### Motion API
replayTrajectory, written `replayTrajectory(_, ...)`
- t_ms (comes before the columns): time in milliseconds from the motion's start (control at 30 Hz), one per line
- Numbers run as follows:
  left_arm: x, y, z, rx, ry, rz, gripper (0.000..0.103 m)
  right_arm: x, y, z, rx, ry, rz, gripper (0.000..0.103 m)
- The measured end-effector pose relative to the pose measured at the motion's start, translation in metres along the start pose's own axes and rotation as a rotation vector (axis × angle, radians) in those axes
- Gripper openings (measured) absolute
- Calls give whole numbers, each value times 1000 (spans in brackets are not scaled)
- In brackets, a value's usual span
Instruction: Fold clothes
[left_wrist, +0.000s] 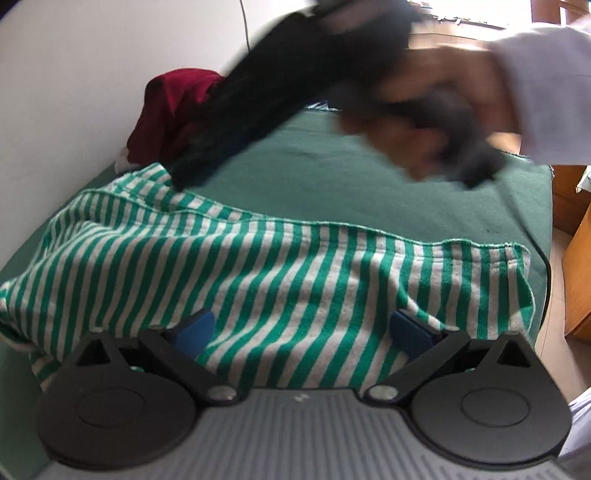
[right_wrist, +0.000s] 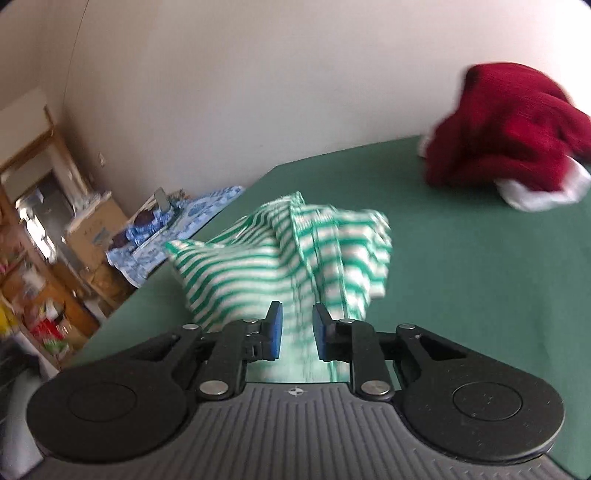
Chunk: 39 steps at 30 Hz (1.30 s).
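- Lying across the near part of the green table (left_wrist: 369, 184), the green-and-white striped garment (left_wrist: 258, 273) runs its long axis from 9 o'clock to 3 o'clock in the left wrist view, with its hemmed edge on the far side.
- Sitting at the table's far edge by the wall, one dark red garment with white trim (right_wrist: 509, 140) shows at 2 o'clock in the right wrist view, well apart from the striped one.
- Reaching in from 1 o'clock in the left view, the right gripper (right_wrist: 297, 330) pinches a bunched fold of the striped cloth, which rises up from between its nearly closed jaws.
- Hovering just at the near edge of the striped cloth, the left gripper (left_wrist: 301, 332) has its jaws spread wide with nothing held; the fabric lies straight ahead at 12 o'clock.
- Counting: two garments, two grippers, one hand (left_wrist: 424, 122) blurred by motion.
- Judging the fold, the right gripper's held fold decides its direction.
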<state>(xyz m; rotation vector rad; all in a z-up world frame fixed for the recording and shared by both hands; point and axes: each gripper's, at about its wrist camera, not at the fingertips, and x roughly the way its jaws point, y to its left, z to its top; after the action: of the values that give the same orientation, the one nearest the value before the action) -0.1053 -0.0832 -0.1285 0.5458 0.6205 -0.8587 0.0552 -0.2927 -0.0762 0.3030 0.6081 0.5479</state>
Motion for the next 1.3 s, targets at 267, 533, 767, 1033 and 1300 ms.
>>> replayTrajectory(267, -2, -2, -3, -38, 0, 13, 102, 66, -11, 26, -31, 62, 60, 5)
replayTrajectory(533, -6, 1, -5, -69, 16, -28, 102, 56, -27, 34, -24, 18, -5, 2)
replayTrajectory(767, -5, 4, 1, -11, 14, -62, 102, 45, -21, 31, -11, 16, -43, 12)
replayTrajectory(1033, -8, 19, 16, 158, -36, -100, 102, -97, -15, -26, 150, 162, -90, 37)
replayTrajectory(1300, 20, 46, 42, 411, -18, -166, 89, -163, 19, -130, 579, 232, -149, 38)
